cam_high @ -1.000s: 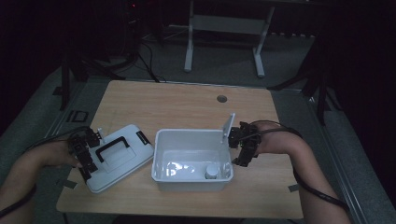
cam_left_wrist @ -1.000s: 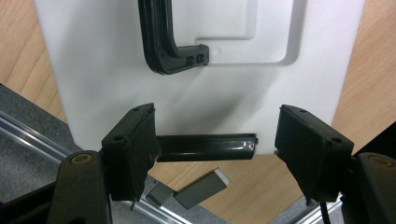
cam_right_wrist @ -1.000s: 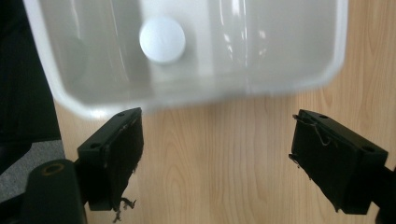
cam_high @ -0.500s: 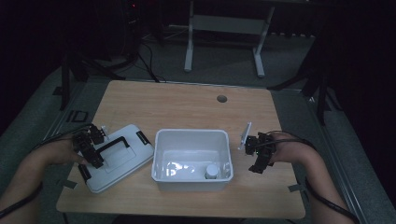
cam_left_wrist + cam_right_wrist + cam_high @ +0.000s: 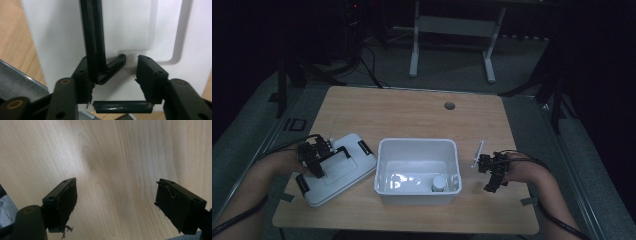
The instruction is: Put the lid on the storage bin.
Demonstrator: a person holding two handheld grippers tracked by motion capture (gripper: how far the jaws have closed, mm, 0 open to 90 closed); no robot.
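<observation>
A: We start with the wooden table (image 5: pixel 412 112), and at its middle, toward six o'clock, the open white bin (image 5: pixel 418 170).
B: We see a small white-capped bottle (image 5: pixel 438 183) inside it, at the bin's five o'clock corner.
A: At nine o'clock from the bin lies the white lid (image 5: pixel 337 170), flat on the table, its near corner just beside the bin.
B: Our left gripper (image 5: pixel 112 75) sits over the lid's black handle (image 5: pixel 96 50). The jaws stand narrowly apart; the handle's bend lies against the left jaw, and the right jaw is clear of it.
A: Our right gripper (image 5: pixel 116 205) hovers at three o'clock from the bin, jaws spread wide over bare wood, holding nothing.
</observation>
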